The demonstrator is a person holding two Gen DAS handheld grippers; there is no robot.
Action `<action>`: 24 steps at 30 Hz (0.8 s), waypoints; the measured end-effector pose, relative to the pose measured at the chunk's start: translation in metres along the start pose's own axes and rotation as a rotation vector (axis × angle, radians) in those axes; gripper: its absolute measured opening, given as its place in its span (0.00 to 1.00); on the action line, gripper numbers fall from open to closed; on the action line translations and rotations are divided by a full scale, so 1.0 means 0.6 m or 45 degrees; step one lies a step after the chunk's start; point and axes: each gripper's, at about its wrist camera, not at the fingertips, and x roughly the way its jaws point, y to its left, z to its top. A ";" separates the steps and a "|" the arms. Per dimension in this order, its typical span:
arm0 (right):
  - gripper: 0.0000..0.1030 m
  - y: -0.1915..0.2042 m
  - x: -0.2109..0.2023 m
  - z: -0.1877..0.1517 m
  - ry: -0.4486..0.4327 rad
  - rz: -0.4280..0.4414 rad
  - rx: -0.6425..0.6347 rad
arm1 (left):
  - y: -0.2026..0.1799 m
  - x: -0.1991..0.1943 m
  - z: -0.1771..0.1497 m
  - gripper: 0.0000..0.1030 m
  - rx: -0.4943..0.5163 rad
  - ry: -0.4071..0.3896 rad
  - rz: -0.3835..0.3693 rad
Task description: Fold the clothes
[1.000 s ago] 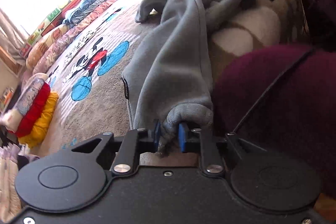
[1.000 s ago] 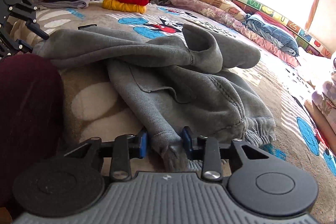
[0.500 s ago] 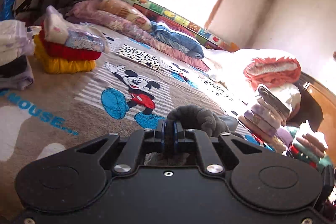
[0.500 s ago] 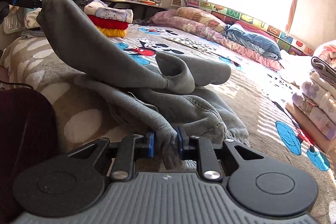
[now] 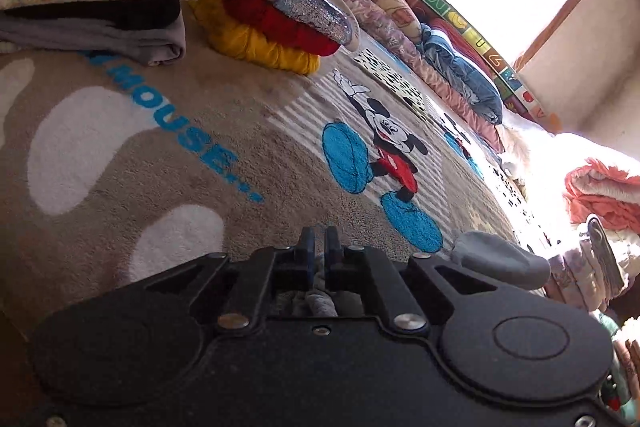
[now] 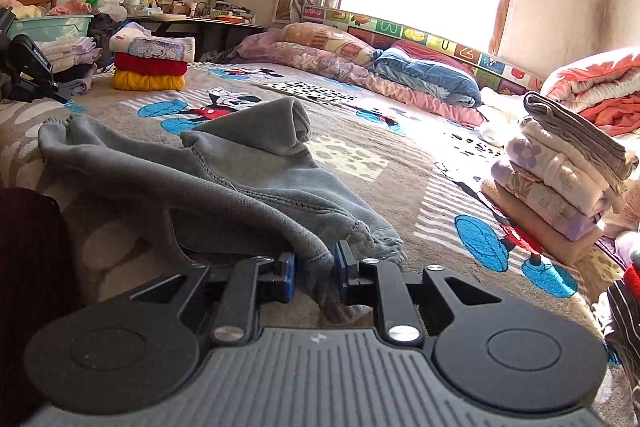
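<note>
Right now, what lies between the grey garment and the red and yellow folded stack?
Nothing but bare Mickey Mouse blanket. The right wrist view shows that stretch between the grey garment and the red and yellow stack.

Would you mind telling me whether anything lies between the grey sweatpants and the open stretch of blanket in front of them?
Nothing visible does. The grey sweatpants are pinched in both the right gripper and the left gripper, and the blanket ahead shows no obstacle. The folded stacks sit off to the sides: one far left, another at right.
</note>
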 end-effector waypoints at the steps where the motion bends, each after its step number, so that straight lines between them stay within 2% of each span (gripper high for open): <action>1: 0.20 0.001 0.000 -0.001 0.001 0.002 -0.002 | -0.009 -0.011 -0.004 0.07 0.101 -0.012 0.006; 2: 0.20 0.004 -0.001 0.000 -0.001 0.001 -0.010 | -0.017 -0.019 -0.007 0.21 0.182 -0.012 0.001; 3: 0.20 0.004 -0.001 0.000 -0.006 0.003 -0.009 | -0.023 -0.030 -0.011 0.32 0.263 -0.016 -0.010; 4: 0.20 0.004 -0.002 0.000 -0.011 0.005 -0.008 | -0.031 -0.045 -0.017 0.48 0.353 -0.030 -0.024; 5: 0.20 0.005 -0.005 0.000 -0.013 0.006 -0.005 | -0.039 -0.059 -0.026 0.51 0.459 -0.041 -0.041; 11: 0.20 -0.004 -0.001 0.005 -0.021 0.019 0.070 | -0.088 -0.066 -0.115 0.53 1.127 0.044 -0.012; 17: 0.20 -0.020 0.007 0.014 -0.027 0.035 0.182 | -0.100 -0.012 -0.217 0.54 1.795 0.016 0.175; 19: 0.20 -0.024 0.008 0.015 -0.024 0.036 0.198 | -0.099 0.003 -0.227 0.54 1.890 -0.032 0.221; 21: 0.20 -0.024 0.011 0.017 -0.019 0.032 0.194 | -0.099 0.015 -0.221 0.54 1.897 -0.070 0.226; 23: 0.20 -0.024 0.011 0.016 -0.017 0.029 0.193 | -0.099 0.028 -0.214 0.53 1.913 -0.067 0.210; 24: 0.20 -0.024 0.011 0.016 -0.016 0.028 0.192 | -0.099 0.035 -0.210 0.46 1.905 -0.060 0.209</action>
